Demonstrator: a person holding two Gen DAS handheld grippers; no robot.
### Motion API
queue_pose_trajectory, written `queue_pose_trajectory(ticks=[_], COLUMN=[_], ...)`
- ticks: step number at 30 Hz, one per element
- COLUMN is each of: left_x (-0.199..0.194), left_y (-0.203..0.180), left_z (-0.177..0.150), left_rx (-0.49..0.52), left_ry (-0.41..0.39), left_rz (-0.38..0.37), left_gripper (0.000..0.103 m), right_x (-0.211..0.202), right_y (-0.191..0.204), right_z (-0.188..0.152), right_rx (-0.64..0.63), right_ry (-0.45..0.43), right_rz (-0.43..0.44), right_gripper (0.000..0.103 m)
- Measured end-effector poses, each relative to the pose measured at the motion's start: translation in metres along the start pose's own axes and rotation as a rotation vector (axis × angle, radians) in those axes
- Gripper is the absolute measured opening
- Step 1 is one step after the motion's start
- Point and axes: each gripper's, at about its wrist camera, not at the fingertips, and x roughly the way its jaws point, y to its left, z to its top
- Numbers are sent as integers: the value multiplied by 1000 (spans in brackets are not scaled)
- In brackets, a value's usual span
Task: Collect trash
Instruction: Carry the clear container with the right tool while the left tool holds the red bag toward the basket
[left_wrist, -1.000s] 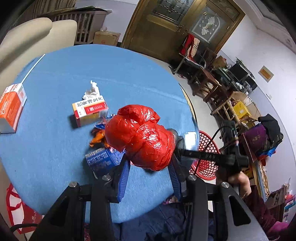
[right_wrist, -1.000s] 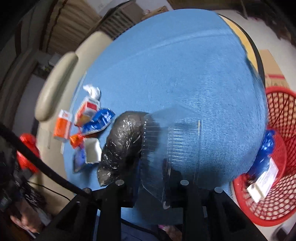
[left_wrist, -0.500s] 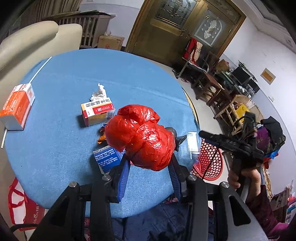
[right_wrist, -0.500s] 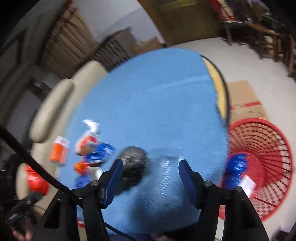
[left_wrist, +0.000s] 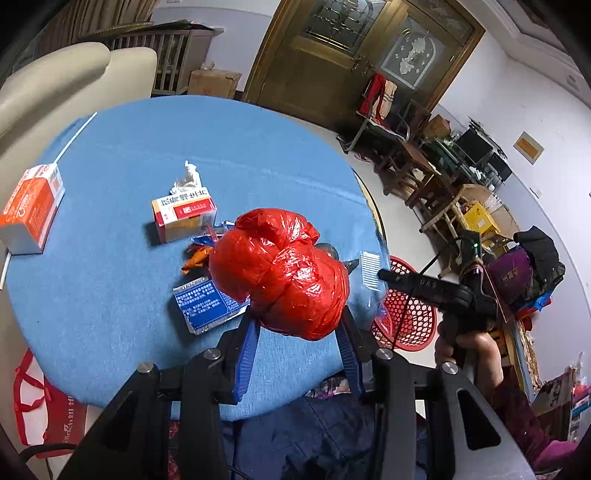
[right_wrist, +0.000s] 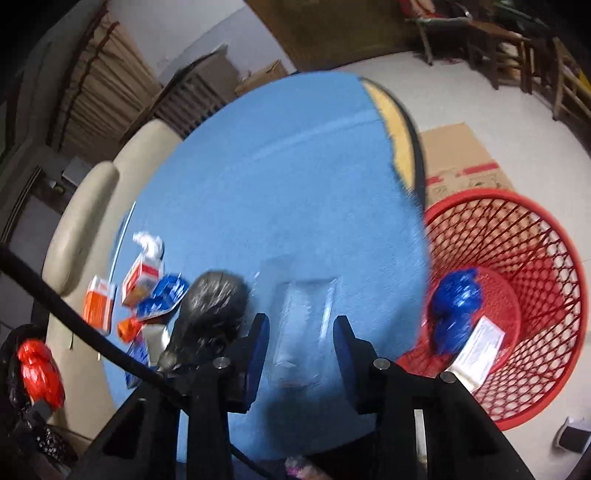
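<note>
My left gripper (left_wrist: 297, 328) is shut on a knotted red plastic bag (left_wrist: 280, 278) and holds it above the blue round table (left_wrist: 122, 269). My right gripper (right_wrist: 299, 332) is open above a clear plastic container (right_wrist: 306, 306) that lies on the table near its edge. A black bag (right_wrist: 214, 306) sits just left of the container. A red mesh basket (right_wrist: 517, 295) stands on the floor to the right with a blue bag (right_wrist: 456, 306) and a white paper inside. The right gripper also shows in the left wrist view (left_wrist: 384, 275), over the basket (left_wrist: 410, 314).
A red-and-white box (left_wrist: 184, 218), a tissue (left_wrist: 188, 179), an orange box (left_wrist: 31, 210), a blue packet (left_wrist: 203, 304) and small wrappers lie on the table. A beige sofa (left_wrist: 55, 74) stands behind it. Flat cardboard (right_wrist: 461, 158) lies on the floor by the basket.
My right gripper opened, let go of the clear container and pulled back towards the table edge. My left gripper keeps the red bag and has risen slightly.
</note>
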Motion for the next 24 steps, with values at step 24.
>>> queue_pose_trajectory(ticks=[24], left_x=[1], left_y=[-11], left_z=[-2], left_rx=[7], left_ry=[9], left_rz=[15], left_gripper=[43], right_x=[11], right_y=[-23], right_z=[14], right_rx=[40], right_ry=[-32], right_rz=[-140], right_gripper=[41])
